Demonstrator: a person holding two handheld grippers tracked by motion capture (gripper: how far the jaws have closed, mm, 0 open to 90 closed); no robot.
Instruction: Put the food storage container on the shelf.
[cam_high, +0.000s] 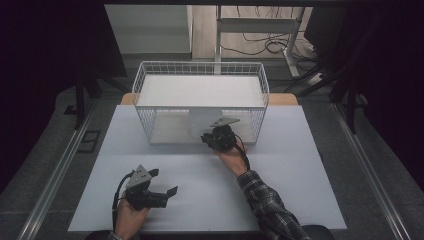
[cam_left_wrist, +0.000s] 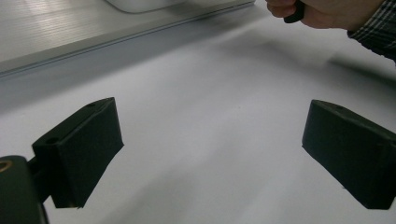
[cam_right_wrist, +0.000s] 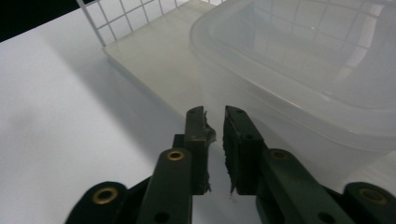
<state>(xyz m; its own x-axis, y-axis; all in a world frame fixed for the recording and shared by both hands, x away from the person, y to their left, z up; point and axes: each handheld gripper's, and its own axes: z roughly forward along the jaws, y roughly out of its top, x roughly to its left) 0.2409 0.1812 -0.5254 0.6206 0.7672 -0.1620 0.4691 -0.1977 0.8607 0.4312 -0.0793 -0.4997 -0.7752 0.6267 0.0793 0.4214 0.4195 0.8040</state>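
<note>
The clear plastic tub (cam_right_wrist: 299, 70) sits in the lower level of the white wire basket (cam_high: 145, 80), on the table (cam_high: 280, 200), just ahead of the right tool (cam_right_wrist: 215, 122); it looks empty, thin-walled and light, so it should slide or lift with little effort; its walls look smooth and a little flexible, so I judge a pinch on the flat side would slip or bow the plastic, while the rolled rim at the near edge is the stiffer and safer place to take hold, one jaw inside and one outside. The right tool's jaws stand only a narrow slit apart, with nothing between them and the tub's near wall just beyond their tips; the pads look frayed at the edges, which may weaken their bite on slick plastic. The left tool (cam_left_wrist: 212, 149) is released, jaws wide over bare table, well apart from the basket.

The right gripper view gives the tub's clear walls, its rim and the basket's floor beneath it; in the high view the tub is hard to make out, a pale patch behind the wire; that view shows the basket whole, its flat white upper shelf (cam_high: 200, 90), and both hands at once. The left gripper view catches the right hand (cam_left_wrist: 322, 11) from the side.
</note>
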